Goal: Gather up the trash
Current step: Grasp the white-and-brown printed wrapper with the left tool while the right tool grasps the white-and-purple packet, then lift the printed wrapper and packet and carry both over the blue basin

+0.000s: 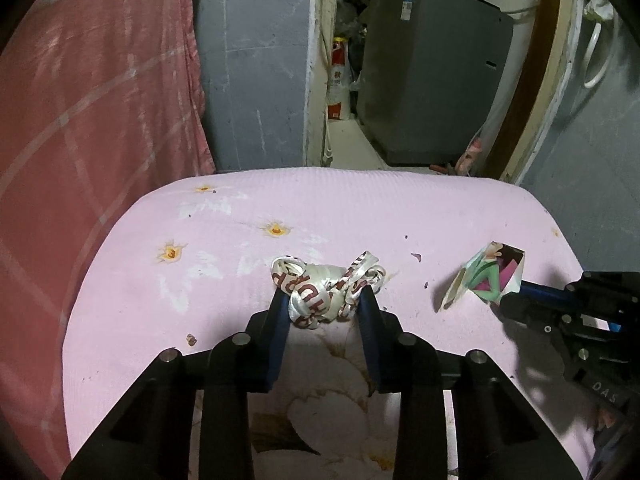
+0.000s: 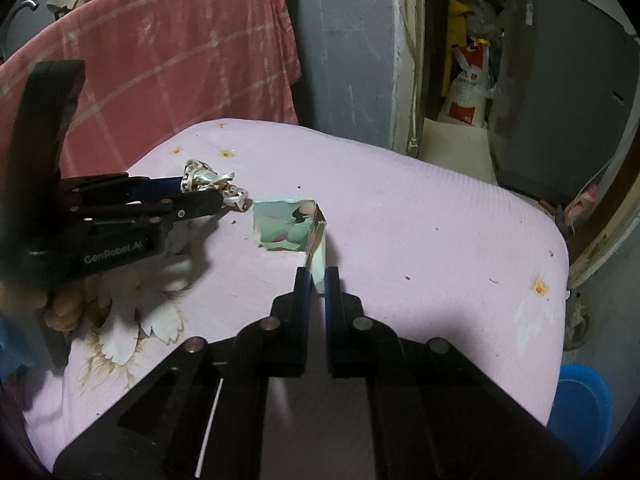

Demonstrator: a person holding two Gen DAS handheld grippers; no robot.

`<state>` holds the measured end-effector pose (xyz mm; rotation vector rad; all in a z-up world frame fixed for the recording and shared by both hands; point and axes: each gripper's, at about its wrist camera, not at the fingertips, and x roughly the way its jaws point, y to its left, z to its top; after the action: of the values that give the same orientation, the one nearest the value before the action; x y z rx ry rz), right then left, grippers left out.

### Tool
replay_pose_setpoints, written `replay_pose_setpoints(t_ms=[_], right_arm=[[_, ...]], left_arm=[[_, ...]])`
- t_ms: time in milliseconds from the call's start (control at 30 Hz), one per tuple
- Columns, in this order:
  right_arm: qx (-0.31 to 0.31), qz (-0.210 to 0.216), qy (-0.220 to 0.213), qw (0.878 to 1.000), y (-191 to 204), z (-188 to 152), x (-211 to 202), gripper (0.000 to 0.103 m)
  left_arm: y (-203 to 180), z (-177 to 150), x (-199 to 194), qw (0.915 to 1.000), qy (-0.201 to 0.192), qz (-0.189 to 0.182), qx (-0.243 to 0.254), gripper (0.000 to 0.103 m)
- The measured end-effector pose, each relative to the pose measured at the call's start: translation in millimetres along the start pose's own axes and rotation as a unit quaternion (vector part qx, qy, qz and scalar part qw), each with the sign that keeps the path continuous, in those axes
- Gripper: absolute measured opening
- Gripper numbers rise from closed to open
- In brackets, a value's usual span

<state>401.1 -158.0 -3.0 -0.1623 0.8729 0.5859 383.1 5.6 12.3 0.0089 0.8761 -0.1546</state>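
Observation:
A crumpled white ribbon with red letters (image 1: 312, 292) lies on the pink flowered cover (image 1: 360, 216). My left gripper (image 1: 324, 300) is shut on it, one blue pad pressing each side. To its right, a folded printed paper in green and pink (image 1: 488, 276) is pinched at its edge by my right gripper (image 1: 506, 298). In the right wrist view the right gripper (image 2: 317, 276) holds the paper (image 2: 284, 224) by its near flap, the rest resting on the cover (image 2: 440, 240). The left gripper (image 2: 200, 191) grips the ribbon (image 2: 208, 178) at the left.
A pink checked cloth (image 1: 80, 120) hangs at the left behind the cover. A grey appliance (image 1: 432, 80) and a white and red sack (image 2: 468, 92) stand in the passage beyond. A blue bucket (image 2: 580, 404) sits low right. A person's fingers (image 2: 60, 308) hold the left gripper's handle.

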Motion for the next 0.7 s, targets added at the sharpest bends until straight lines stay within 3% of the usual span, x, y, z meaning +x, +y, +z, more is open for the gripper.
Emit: replay_pose_setpoints(t_ms=[367, 533, 700], right_arm=[[0.007, 0.003, -0.026, 1.0, 0.2, -0.6, -8.6, 0.006], [0.006, -0.005, -0.07, 0.998, 1.2, -4.4, -27.2, 0.006], [-0.01, -0.031, -0.153, 0.988, 10.1, -16.3, -64.1, 0.005]], left_arm=[[1.8, -5.8, -16.9, 0.999, -0.039, -0.004, -0.02, 0.029], [1.2, -13.4, -33.7, 0.9964, -0.075, -0.009, -0.039, 0.028], [-10.1, -22.2, -58.2, 0.9906, -0.129, -0.011, -0.044, 0.028]])
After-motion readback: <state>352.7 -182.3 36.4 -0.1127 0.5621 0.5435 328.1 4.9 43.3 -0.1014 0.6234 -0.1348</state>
